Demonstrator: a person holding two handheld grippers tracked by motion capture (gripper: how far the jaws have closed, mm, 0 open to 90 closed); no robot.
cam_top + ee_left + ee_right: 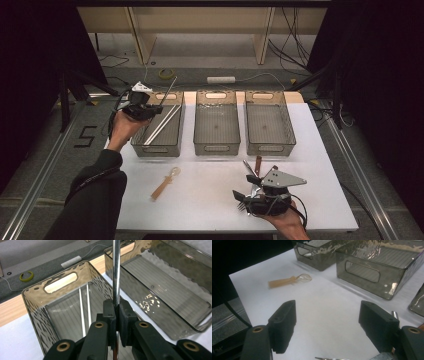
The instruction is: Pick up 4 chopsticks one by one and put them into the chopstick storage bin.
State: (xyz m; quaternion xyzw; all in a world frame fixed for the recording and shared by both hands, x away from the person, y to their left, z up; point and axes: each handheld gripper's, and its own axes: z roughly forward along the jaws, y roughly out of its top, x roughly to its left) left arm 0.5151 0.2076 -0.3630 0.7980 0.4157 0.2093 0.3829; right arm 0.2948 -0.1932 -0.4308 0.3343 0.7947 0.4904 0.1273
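Cutlery sorting looks partway done: near the person, the right hand-held gripper [250, 199], jaws spread, hovers over a fork [242, 205]; a spoon [165, 182] lies on the tabletop [210, 190]. Farther off, the left hand-held gripper [116, 312] pinches a metal rod [116, 270] above the left bin [37, 305] holding two more. No readable labels.

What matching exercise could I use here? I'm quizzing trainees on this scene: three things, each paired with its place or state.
Things:
1. metal rod
2. spoon
3. right gripper

Places or states:
A. open above the white table
B. clamped in the left gripper above the left bin
C. lying on the table in front of the bins

Pairs: 1-B, 2-C, 3-A
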